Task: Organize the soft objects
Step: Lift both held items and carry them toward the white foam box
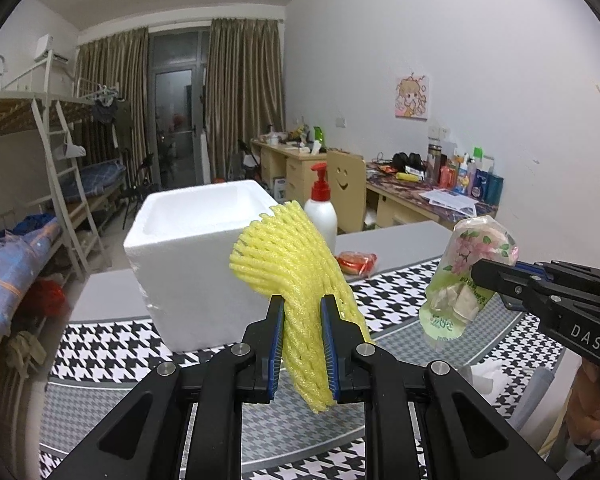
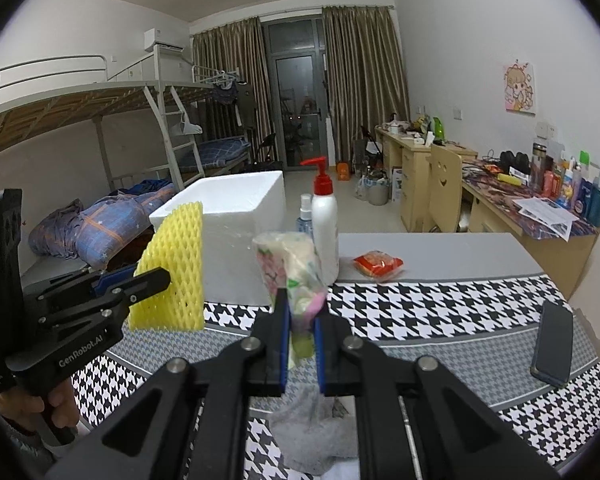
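Yellow foam netting (image 1: 300,280) stood pinched between the blue pads of the left claw (image 1: 302,344), its upper half curling free above the fingertips and its lower end hanging below them. The right claw (image 2: 302,336) was closed tight on a soft plastic pack printed with pink flowers (image 2: 296,276), gripped low so most of the pack rose loose above the pads. Both things were held in the air over the near part of the desk (image 2: 440,252), above its houndstooth cloth (image 2: 420,312).

The white foam box (image 1: 204,256) stood open-topped toward the desk's far left corner, and it looked like the likely place for both items, though that was a guess from the task.

Several things could have gone wrong from there:

1. The netting was springy and held by only a narrow band, so a quick swing might have let it slide out of the pads.
2. The pack's film looked slick and crumpled, and with the grip so low it could have flopped over or slipped.
3. The red-capped pump bottle (image 2: 325,224) and a small spray bottle (image 2: 305,216) stood just beside the box's right wall, and a low approach by the right claw might have knocked them over.
4. The light box itself could have shifted if a claw had bumped its rim.
5. The 2 claws were near each other and might have collided over the opening.
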The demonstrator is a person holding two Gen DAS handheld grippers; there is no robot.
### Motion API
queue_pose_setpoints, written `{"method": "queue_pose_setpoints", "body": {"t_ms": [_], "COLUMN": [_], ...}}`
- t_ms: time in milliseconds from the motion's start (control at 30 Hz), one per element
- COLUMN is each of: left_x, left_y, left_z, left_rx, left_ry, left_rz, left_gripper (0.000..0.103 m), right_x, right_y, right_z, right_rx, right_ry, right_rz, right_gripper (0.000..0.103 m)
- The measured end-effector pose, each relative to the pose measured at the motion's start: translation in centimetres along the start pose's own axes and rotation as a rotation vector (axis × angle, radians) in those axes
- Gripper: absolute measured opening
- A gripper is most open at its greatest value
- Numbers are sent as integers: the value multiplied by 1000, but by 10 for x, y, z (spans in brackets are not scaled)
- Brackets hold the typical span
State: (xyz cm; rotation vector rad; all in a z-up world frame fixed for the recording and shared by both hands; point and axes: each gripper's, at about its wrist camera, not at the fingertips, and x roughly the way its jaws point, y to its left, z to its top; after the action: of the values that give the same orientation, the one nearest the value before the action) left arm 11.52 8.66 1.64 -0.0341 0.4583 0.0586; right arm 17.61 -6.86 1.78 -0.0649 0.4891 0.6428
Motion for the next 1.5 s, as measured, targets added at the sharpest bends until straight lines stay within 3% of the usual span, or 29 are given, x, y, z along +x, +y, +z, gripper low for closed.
{"method": "queue_pose_setpoints", "body": {"t_ms": [1033, 1500], "left_x": [-16, -16], "left_y": [25, 41], "left_z": [30, 47], "left_rx": [15, 17], "left_ry": [-84, -115], "left_rz": [17, 60], "left_gripper": [19, 19], "right_x": [9, 10], "right_y": [41, 42], "right_z": [38, 58], "right_rx": [-108, -83], "right_ry": [-51, -81], "right_rz": [-26, -5], "right_gripper": [14, 14]}}
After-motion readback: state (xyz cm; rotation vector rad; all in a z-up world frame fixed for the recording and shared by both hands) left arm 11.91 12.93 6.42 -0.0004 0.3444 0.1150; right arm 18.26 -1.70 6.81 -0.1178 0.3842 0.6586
